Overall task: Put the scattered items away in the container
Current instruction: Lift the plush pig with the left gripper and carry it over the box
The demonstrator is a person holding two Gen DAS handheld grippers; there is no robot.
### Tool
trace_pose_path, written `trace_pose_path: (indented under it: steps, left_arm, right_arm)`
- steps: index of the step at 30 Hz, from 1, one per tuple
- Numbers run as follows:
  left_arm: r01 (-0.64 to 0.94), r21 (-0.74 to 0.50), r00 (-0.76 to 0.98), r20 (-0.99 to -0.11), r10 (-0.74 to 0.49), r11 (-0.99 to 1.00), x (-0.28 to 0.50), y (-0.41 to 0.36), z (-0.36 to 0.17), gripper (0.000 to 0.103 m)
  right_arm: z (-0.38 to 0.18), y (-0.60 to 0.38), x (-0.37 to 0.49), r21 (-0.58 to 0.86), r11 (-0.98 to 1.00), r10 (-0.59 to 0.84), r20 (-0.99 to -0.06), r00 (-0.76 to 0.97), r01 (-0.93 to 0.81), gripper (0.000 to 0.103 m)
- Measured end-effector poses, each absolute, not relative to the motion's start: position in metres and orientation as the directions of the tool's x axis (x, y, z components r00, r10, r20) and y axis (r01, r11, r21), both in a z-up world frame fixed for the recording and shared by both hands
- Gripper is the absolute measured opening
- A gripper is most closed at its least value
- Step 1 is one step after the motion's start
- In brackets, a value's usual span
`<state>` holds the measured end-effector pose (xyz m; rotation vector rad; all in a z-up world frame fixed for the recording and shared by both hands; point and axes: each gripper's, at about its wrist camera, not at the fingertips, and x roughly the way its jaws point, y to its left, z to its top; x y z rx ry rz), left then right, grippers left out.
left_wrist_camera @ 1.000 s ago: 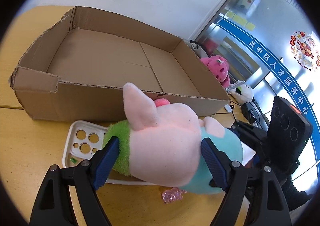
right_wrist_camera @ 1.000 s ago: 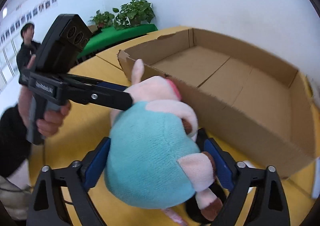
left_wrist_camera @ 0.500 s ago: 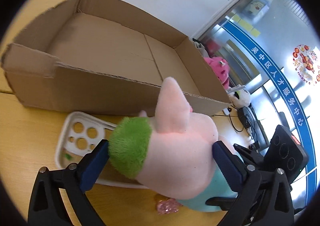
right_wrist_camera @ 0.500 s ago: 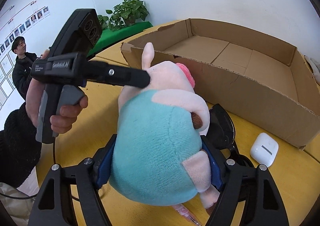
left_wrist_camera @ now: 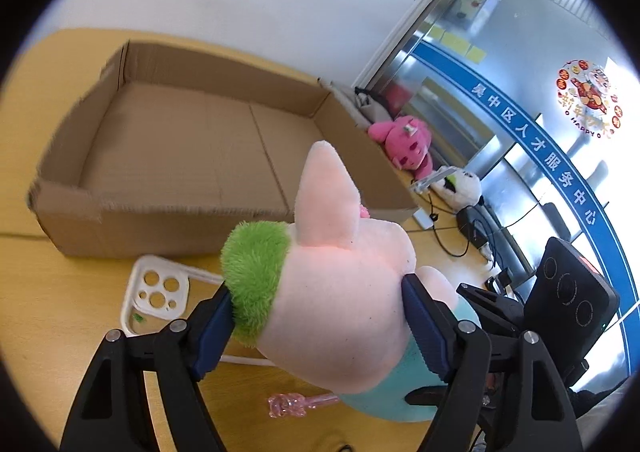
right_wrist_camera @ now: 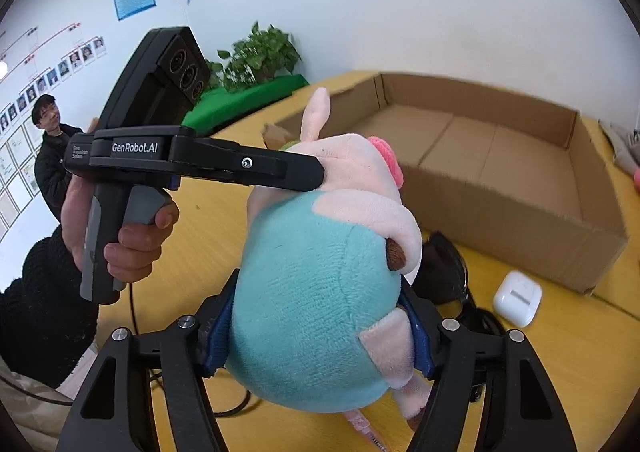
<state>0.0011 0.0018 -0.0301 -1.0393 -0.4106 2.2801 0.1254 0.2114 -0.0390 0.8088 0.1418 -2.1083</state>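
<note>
A plush pig (left_wrist_camera: 344, 316) with a pink head, green collar and teal body (right_wrist_camera: 320, 292) hangs above the yellow table, just in front of the open cardboard box (left_wrist_camera: 168, 228). My left gripper (left_wrist_camera: 320, 328) has its jaws closing on the pig's head, and the blue pads press into the plush. My right gripper (right_wrist_camera: 320, 332) is closing on the teal body from the other side, pads dug in. In the right wrist view a finger of the left gripper (right_wrist_camera: 304, 172) lies against the head. The box (right_wrist_camera: 500, 220) holds nothing.
A white phone case (left_wrist_camera: 156, 292) and a pink glittery stick (left_wrist_camera: 296, 404) lie under the pig. Dark sunglasses (right_wrist_camera: 444, 272) and a white earbud case (right_wrist_camera: 518, 298) sit by the box's front wall. Beyond the box are a pink plush (left_wrist_camera: 404, 144), a panda plush (left_wrist_camera: 460, 186) and cables. A person (right_wrist_camera: 48, 132) stands far off.
Both grippers have lifted the pig higher off the table. The left pads, apart from the head half a second ago, now press on it. The right pads squeeze the body tighter.
</note>
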Motion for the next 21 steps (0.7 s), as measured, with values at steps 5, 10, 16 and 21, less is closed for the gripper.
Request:
trace_pose_path:
  steps: [5, 10, 16, 21]
  left_arm:
    - [-0.434, -0.419, -0.586, -0.541, 0.603, -0.797, -0.005, -0.002, 0.029, 0.078]
    - [-0.471, -0.354, -0.620, -0.519, 0.589, -0.808, -0.019, -0.007, 0.080, 0.078]
    - [-0.506, -0.272, -0.677, -0.463, 0.572, -0.819, -0.034, -0.012, 0.148, 0.078]
    - [-0.514, -0.189, -0.717, -0.441, 0.540, -0.837, -0.056, -0.011, 0.196, 0.078]
  right_arm:
    - [0.011, 0.204, 0.121, 0.146, -0.632, -0.700, -0.528, -0.480, 0.761, 0.074]
    - [0.056, 0.195, 0.109, 0.095, -0.630, -0.708, -0.479, -0.520, 0.770, 0.074]
    - [0.116, 0.185, 0.094, 0.015, -0.623, -0.723, -0.394, -0.568, 0.782, 0.074]
    - [0.159, 0.176, 0.074, -0.023, -0.627, -0.729, -0.334, -0.597, 0.779, 0.074]
